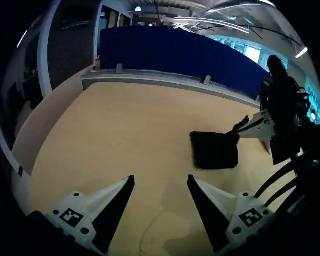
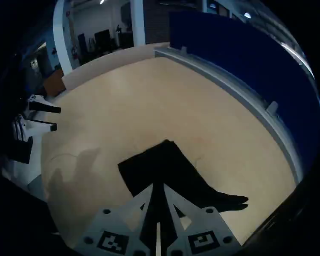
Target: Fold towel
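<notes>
A black towel (image 1: 214,150) lies folded into a small rectangle on the light wooden table (image 1: 117,128), to the right of centre in the left gripper view. My left gripper (image 1: 160,179) hovers open over bare tabletop, well short of the towel. My right gripper (image 2: 158,187) is shut on the towel (image 2: 160,164) at its near edge, with dark cloth between its fingers. One corner of the cloth (image 2: 228,199) sticks out to the right. The right gripper (image 1: 239,130) also appears at the towel's right edge, and the left gripper (image 2: 56,118) stands open at the far left.
A blue partition (image 1: 177,53) with a grey rail runs along the table's far edge. A person in dark clothing (image 1: 283,98) stands at the right. Dark chair parts (image 1: 283,179) sit by the near right corner. Office space (image 2: 96,38) lies beyond the table.
</notes>
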